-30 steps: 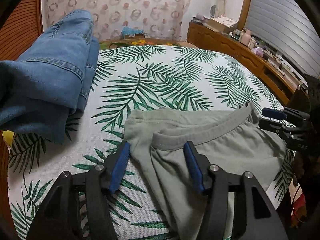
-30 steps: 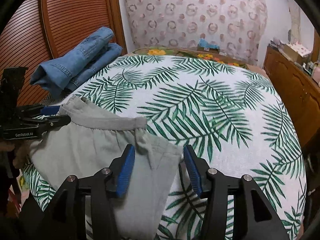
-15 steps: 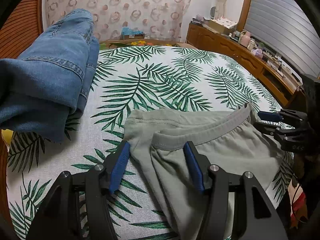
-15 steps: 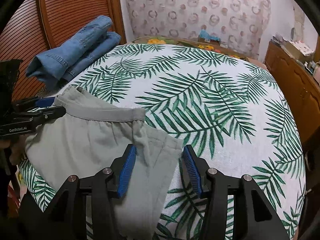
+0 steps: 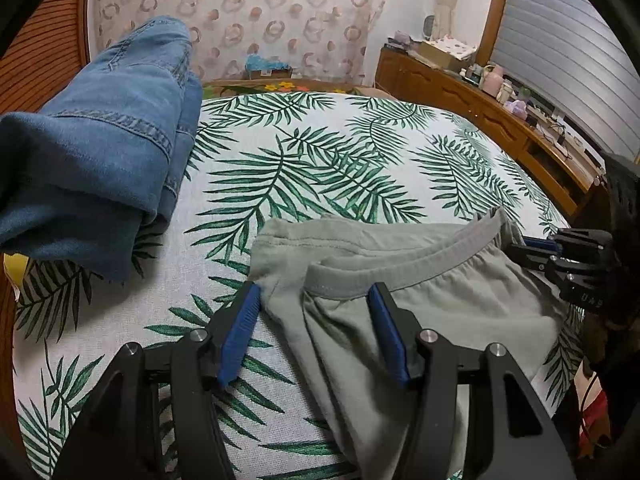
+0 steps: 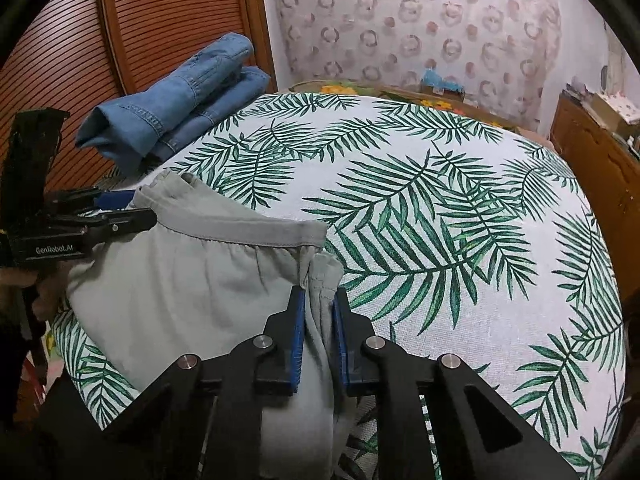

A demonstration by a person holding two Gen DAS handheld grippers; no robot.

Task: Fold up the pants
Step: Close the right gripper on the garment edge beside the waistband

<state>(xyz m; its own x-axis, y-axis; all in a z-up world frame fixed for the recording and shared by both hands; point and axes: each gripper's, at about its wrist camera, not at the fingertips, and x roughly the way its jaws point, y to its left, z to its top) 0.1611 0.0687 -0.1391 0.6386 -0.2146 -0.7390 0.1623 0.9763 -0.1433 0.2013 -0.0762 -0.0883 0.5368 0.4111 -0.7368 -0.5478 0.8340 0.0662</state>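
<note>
A bed point(image 6: 460, 208) covered by a white sheet printed with green palm fronds is seen in both views. At its near edge the grey-green pants point(image 5: 440, 308) point(image 6: 180, 280) are laid, waistband turned toward the middle of the bed and the legs hanging off the near edge. Folded blue jeans point(image 5: 104, 152) point(image 6: 180, 100) are set at the far left side of the bed, well apart from the pants.

The left tool point(image 5: 314, 332) is held with its jaws about half open, as a second ago; the left corner of the waistband and the fabric below it are straddled by the blue pads, and no pinch is seen.

The main difference is found at the right tool point(image 6: 320, 332). A second ago its jaws were spread over the right edge of the pants; they have just been closing, and a bunched fold of the grey-green fabric is now gripped between the pads, just below the right end of the waistband. The fabric there is gathered into upright creases, where it was flat before.
</note>
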